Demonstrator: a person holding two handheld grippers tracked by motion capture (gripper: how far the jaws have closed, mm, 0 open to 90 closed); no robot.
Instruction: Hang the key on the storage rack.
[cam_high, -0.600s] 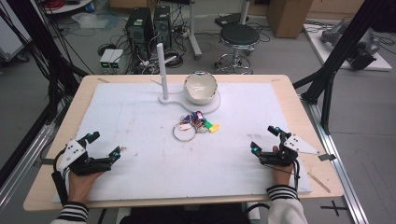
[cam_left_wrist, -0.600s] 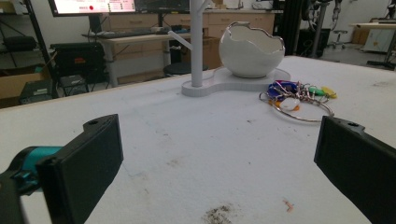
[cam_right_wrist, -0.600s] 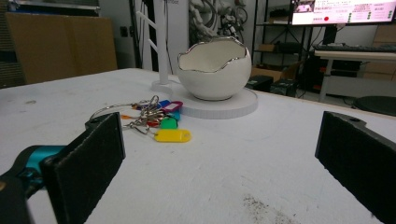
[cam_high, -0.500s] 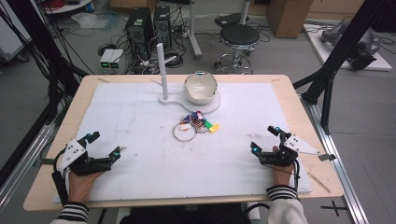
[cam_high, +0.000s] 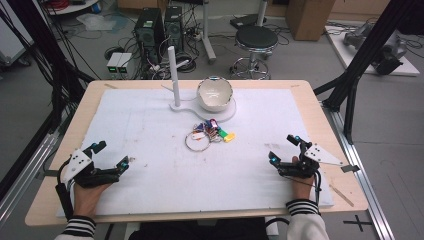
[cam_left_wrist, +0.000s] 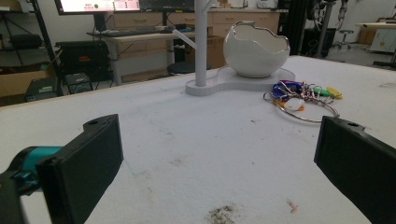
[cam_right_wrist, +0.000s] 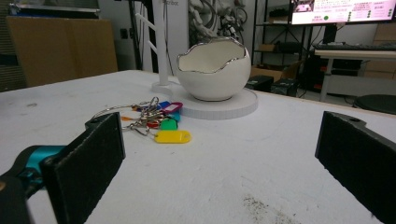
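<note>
I can't count the tags on the key ring (cam_high: 209, 134); they're too small. The white post (cam_left_wrist: 201, 44) runs past my left gripper view's top edge.

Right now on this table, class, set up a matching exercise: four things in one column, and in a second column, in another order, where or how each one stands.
Column one:
1. white eggshell-shaped bowl
2. tall white post
3. bunch of coloured key tags on a metal ring
4. left gripper

Column two:
A. lying flat on the white mat, in front of the stand
B. open, near the table's front left edge
C. upright, at the stand's left end
D. sitting on the stand's round end

Pairs: 1-D, 2-C, 3-A, 4-B.
</note>
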